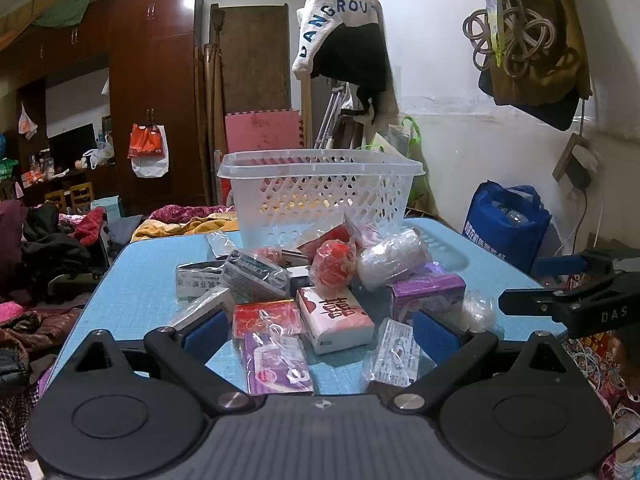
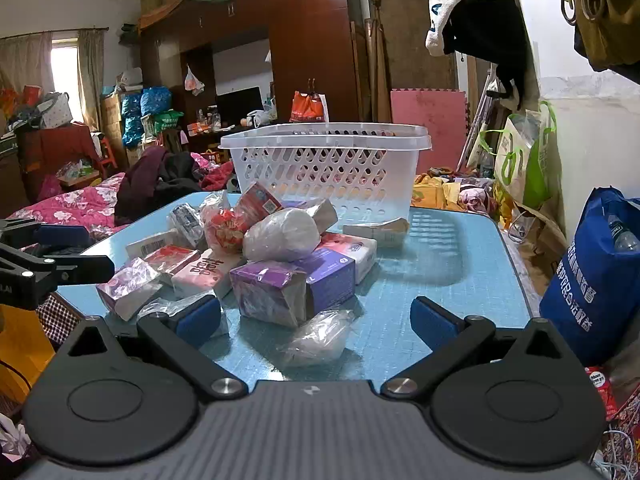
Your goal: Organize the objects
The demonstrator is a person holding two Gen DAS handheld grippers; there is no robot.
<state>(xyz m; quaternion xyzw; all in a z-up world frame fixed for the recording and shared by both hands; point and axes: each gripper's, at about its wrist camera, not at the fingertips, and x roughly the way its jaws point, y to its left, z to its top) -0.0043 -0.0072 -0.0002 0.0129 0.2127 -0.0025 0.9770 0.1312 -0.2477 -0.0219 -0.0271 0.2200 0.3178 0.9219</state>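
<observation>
Both the left gripper (image 1: 320,336) and right gripper (image 2: 316,322) gape wide, empty, over packets heaped before the basket (image 2: 326,168) on the blue surface (image 2: 440,272).

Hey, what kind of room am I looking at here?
Most likely a lived-in, cluttered bedroom used for storage too: a tall wooden wardrobe, a bed with a pink floral quilt and clothes hanging on the wall behind the blue table.
</observation>
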